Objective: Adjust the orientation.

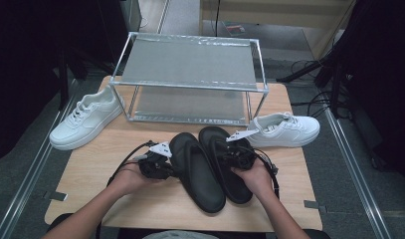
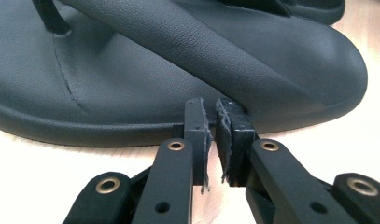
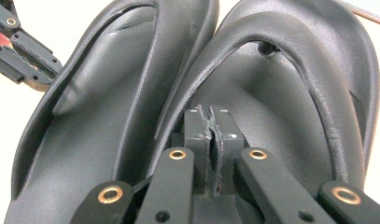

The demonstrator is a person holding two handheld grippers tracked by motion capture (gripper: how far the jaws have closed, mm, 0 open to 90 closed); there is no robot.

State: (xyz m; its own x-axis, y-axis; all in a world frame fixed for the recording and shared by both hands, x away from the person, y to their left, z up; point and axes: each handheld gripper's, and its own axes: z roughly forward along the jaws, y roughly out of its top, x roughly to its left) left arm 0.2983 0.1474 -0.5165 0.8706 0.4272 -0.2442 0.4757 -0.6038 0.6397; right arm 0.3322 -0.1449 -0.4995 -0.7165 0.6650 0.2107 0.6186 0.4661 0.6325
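Two black flip-flops lie side by side in the middle of the wooden table, the left one (image 1: 197, 174) (image 2: 131, 84) (image 3: 99, 116) touching the right one (image 1: 238, 191) (image 3: 281, 102). My left gripper (image 1: 171, 172) (image 2: 214, 112) is low on the table at the outer side of the left flip-flop. Its tips are against the sole edge under the strap, with the pads a slit apart and nothing between them. My right gripper (image 1: 225, 149) (image 3: 211, 114) rests over the footbed of the right flip-flop between its straps. Its pads are pressed together and hold nothing.
A two-shelf metal rack (image 1: 190, 64) stands at the back of the table (image 1: 90, 169). One white sneaker (image 1: 85, 122) lies at the left of the rack and another (image 1: 289, 130) at its right, close to my right hand. Dark floor surrounds the table.
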